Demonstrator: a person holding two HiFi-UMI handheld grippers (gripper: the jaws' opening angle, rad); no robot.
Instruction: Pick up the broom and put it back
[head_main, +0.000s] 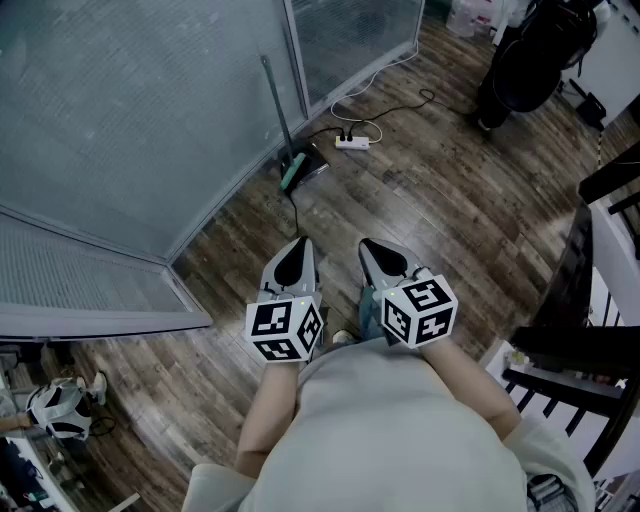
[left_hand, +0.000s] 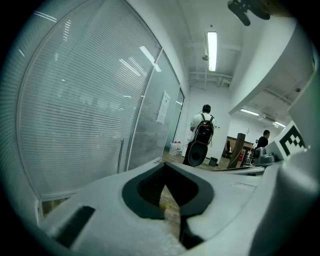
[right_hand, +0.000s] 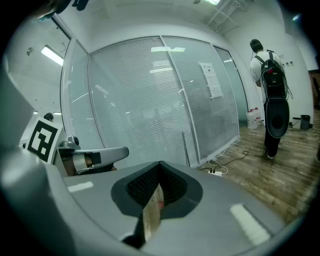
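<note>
Against the glass wall (head_main: 150, 120) I see the broom (head_main: 300, 168) leaning; left gripper (head_main: 300, 244) and right gripper (head_main: 368, 246) jaws clenched, empty.

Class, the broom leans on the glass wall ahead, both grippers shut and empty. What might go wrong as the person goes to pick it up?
The broom only leans on the glass wall; a clumsy nudge may send its handle sliding down the pane.
A power strip and cable lie beside the broom head; feet or bristles might snag them.
The left gripper and right gripper are shut; unless opened first, they would push the handle, not grasp it.
</note>
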